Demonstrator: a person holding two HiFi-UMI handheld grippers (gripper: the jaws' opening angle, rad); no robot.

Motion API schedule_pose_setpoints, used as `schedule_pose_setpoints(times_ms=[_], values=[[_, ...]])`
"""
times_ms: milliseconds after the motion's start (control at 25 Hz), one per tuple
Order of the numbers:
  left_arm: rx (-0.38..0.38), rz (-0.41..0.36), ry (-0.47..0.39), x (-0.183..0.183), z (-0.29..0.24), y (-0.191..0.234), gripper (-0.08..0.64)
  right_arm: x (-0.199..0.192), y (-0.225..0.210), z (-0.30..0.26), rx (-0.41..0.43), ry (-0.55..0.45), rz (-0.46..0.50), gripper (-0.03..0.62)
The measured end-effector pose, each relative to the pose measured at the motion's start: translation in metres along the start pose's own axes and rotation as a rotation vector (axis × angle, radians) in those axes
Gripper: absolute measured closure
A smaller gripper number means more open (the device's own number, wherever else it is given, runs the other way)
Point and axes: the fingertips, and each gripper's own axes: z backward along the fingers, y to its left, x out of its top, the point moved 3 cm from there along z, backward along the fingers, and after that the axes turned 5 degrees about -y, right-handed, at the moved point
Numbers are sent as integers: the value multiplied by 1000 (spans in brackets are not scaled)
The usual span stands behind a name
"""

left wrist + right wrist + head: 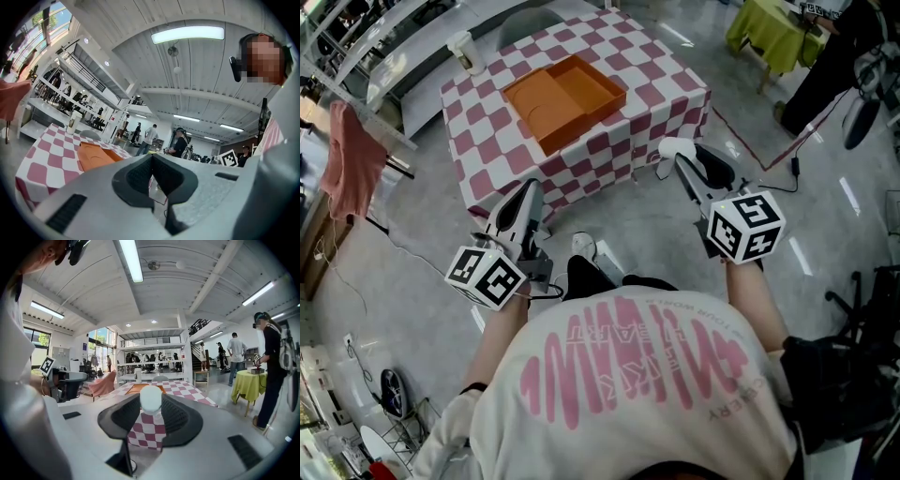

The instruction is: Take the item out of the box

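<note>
Pink lettering sprawls across the person's white shirt [628, 394], seen upside down. The big word won't resolve, though one small line looks like "TO YOUR WORLD". The cubes on the left gripper [528, 192] and right gripper [677, 155] show black-and-white square codes, no letters. The label on the cup [467, 52] is too small to read.

White item [151, 399] in the right claw [151, 404], lower edge indistinct against the checked tablecloth [146, 437], kind untellable.
</note>
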Motion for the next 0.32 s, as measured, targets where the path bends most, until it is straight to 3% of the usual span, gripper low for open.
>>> schedule_pose_setpoints(times_ms=[320], values=[[-4,-16,-17,2,1,-12,554,5,-4,12,-9,-13,7,449]])
